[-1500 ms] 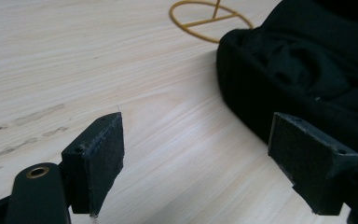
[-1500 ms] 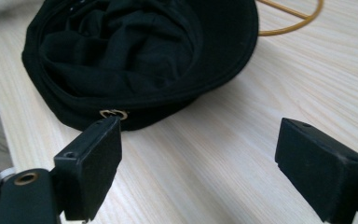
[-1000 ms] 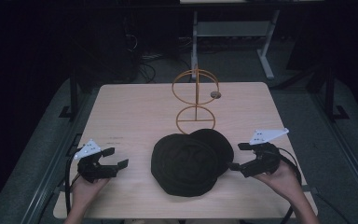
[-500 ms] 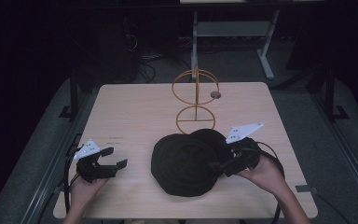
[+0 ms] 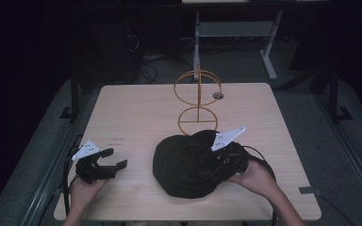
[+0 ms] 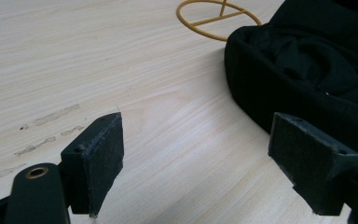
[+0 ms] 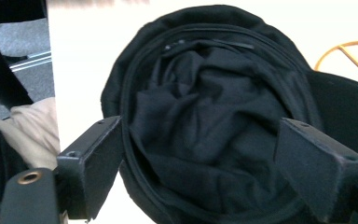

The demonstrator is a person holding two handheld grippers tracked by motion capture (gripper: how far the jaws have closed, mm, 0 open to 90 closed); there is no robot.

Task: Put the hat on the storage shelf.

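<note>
While the right claw [image 5: 213, 170] hung wide over the upturned black cap [image 5: 188, 162], its jaws straddling the crumpled lining inside the rim, the left claw [image 5: 114, 158] gaped wide over bare counter [image 5: 136, 110], the cap's edge just beside one jaw.

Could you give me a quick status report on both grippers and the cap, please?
Left gripper open, idle beside black cap. Right gripper open over cap's upturned inside. Orange wire stand behind cap.

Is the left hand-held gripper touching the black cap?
No, in the high view the left hand-held gripper rests open on bare table, clearly apart from the cap.
</note>
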